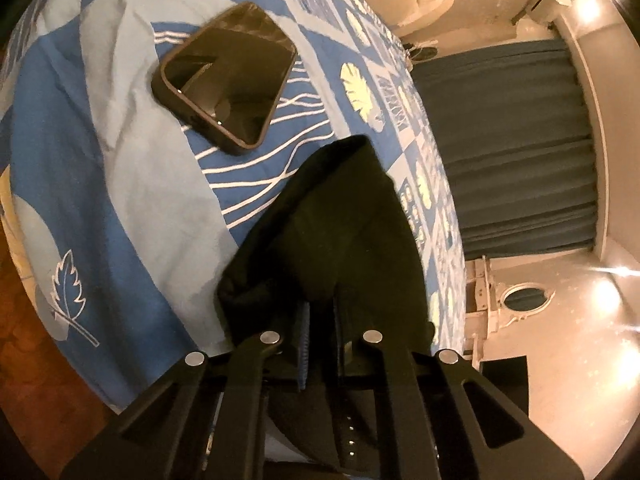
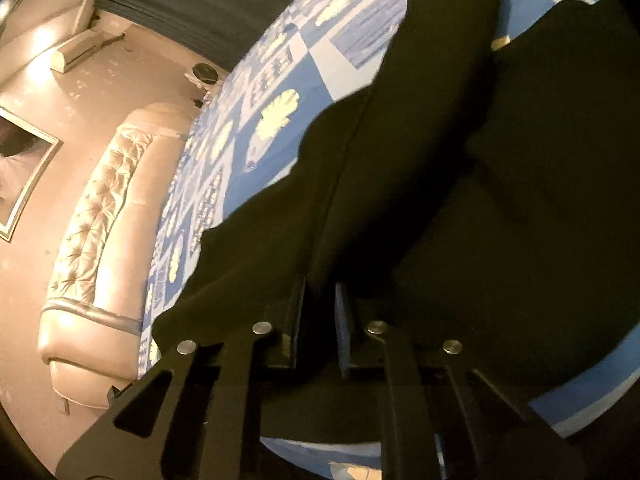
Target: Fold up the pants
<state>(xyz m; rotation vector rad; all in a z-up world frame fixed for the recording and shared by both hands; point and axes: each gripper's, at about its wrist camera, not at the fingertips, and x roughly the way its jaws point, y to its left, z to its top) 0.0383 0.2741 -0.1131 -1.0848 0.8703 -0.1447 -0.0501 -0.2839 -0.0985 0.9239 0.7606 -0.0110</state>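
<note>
Black pants (image 1: 340,232) run forward from both grippers | left gripper (image 1: 320,320) pinches cloth | right gripper (image 2: 320,312) apparently too | we draw along bed (image 1: 120,160).

Looking forward from each gripper, tipped sideways, very close over the bed (image 1: 120,200); both seeing the black pants (image 1: 340,232).

A blue bedspread (image 1: 120,184) with white leaf and line prints is filling the left of the left wrist view. A black square tray (image 1: 226,76) is lying on it in the upper left. A dark curtain (image 1: 516,140) is hanging at the right. In the right wrist view, a tufted headboard (image 2: 100,216) is showing at the left, with a framed picture (image 2: 24,168) at the left edge.
</note>
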